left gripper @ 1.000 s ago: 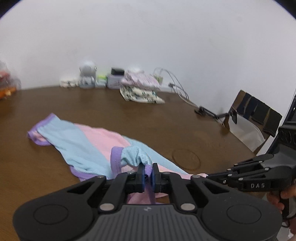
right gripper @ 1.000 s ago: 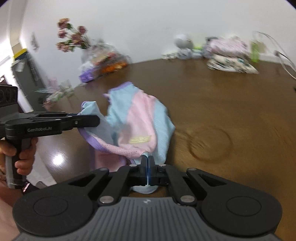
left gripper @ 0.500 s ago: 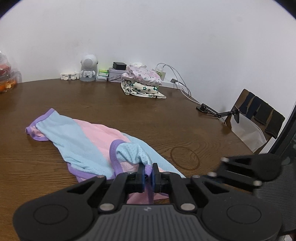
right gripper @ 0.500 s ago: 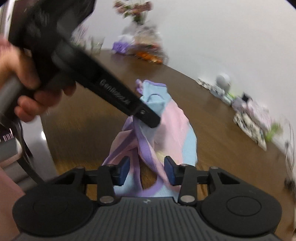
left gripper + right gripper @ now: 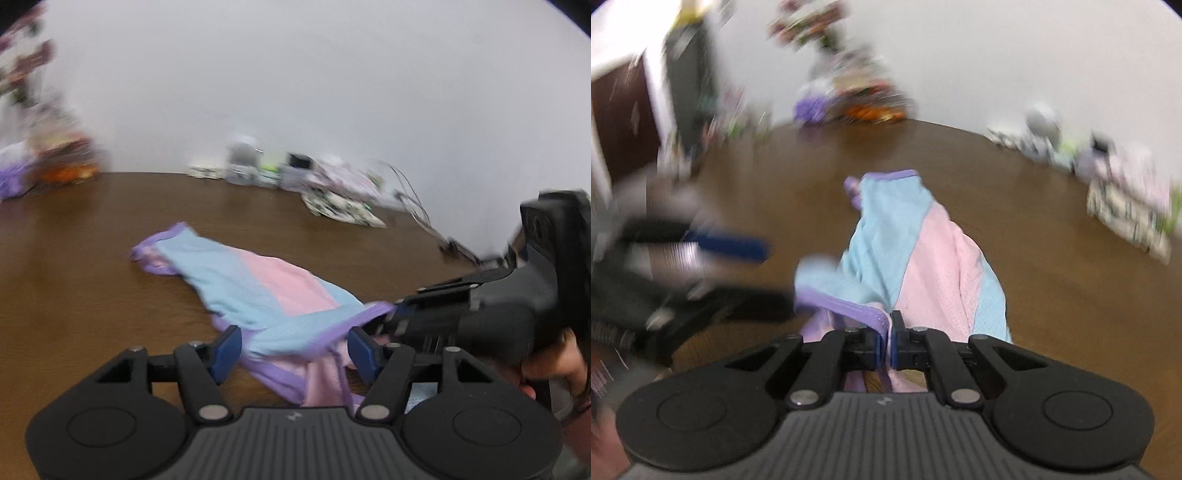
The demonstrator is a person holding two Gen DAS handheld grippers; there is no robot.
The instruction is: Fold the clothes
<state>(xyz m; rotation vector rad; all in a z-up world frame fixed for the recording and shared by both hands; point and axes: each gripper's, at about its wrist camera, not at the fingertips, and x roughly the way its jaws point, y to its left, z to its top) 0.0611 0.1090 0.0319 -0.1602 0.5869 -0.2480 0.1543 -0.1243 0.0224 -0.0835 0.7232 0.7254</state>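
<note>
A pastel blue and pink mesh garment (image 5: 258, 280) with purple trim lies stretched on the brown table (image 5: 92, 295). My left gripper (image 5: 295, 349) hovers over its near end. Its jaws are opening, and the cloth lies loose between the blue pads without being pinched. My right gripper (image 5: 395, 314) comes in from the right, held by a person's hand (image 5: 554, 365), and pinches the purple hem. In the right wrist view the right gripper (image 5: 888, 343) is closing tight on that hem, with the garment (image 5: 934, 258) running away from it. The left gripper is a blur at the left, with one blue pad (image 5: 731, 244) showing.
A pile of folded patterned clothes (image 5: 343, 203) lies by the far wall. Next to it are small white gadgets (image 5: 243, 158) and cables (image 5: 417, 206). Flowers and bags (image 5: 849, 99) stand at the table's far left end. A dark door (image 5: 624, 122) is beyond the table's left edge.
My left gripper has let go of the hem and spread its jaws. My right gripper opened, then shut on the purple hem. Both hands shifted sideways and the garment lies flatter.
</note>
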